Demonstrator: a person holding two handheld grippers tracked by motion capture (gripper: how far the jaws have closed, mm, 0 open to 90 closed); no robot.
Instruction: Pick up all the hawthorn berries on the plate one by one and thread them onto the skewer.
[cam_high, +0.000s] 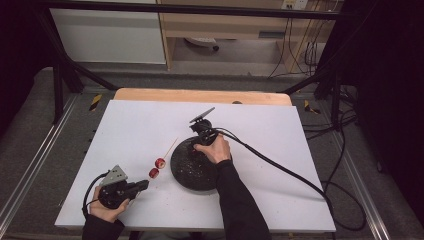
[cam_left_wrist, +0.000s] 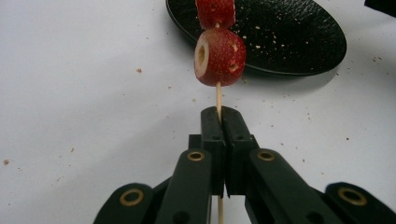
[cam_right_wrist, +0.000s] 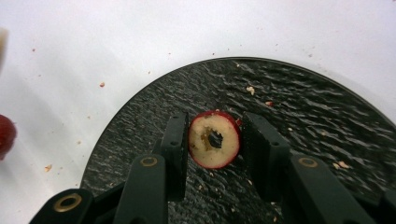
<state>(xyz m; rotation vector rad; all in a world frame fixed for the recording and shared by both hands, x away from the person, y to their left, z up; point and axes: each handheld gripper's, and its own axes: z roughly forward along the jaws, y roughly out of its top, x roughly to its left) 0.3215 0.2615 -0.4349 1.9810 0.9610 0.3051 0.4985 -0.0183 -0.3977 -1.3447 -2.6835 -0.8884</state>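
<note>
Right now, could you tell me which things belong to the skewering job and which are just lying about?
In use:
- skewer in left tongs
- two threaded fruit pieces
- cored fruit slice between right tongs
- black plate

Lying about:
- crumbs
- white table sheet

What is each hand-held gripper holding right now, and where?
Left hand-held gripper pinches the skewer below its fruit pieces. Right hand-held gripper brackets a cored fruit slice on the plate; whether it grips is unclear.
</note>
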